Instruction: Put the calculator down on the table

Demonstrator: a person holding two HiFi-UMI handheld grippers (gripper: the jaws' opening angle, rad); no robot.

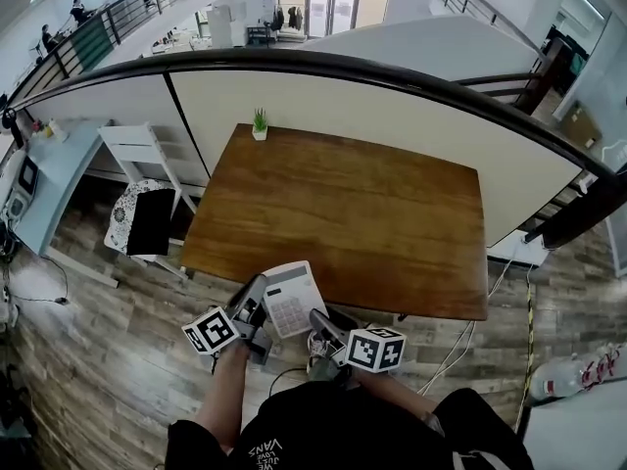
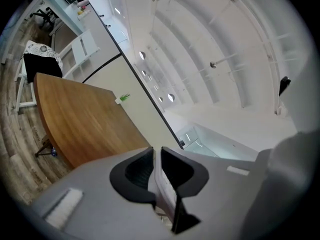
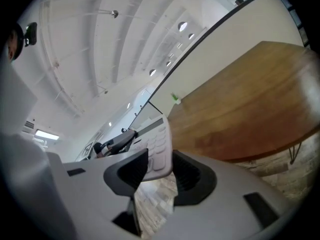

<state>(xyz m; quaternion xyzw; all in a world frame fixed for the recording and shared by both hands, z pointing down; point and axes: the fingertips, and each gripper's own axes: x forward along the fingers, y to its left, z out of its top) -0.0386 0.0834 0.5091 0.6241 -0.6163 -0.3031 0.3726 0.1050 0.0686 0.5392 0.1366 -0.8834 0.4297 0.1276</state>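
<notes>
A white calculator (image 1: 291,297) hangs over the near left edge of the brown wooden table (image 1: 343,213), keys up, held between both grippers. My left gripper (image 1: 257,300) is shut on its left edge; in the left gripper view the calculator (image 2: 161,184) shows as a thin white slab pinched between the dark pads, with my left gripper (image 2: 156,166) pointing level past the table (image 2: 85,114). My right gripper (image 1: 318,321) is shut on the near right corner. In the right gripper view the calculator (image 3: 159,144) sits between the pads of my right gripper (image 3: 160,171), before the table (image 3: 250,99).
A small potted plant (image 1: 260,122) stands at the table's far left corner. A white chair with a black cushion (image 1: 147,218) is left of the table. A low cream partition (image 1: 392,106) runs behind it. Wood-plank floor (image 1: 88,360) lies under me.
</notes>
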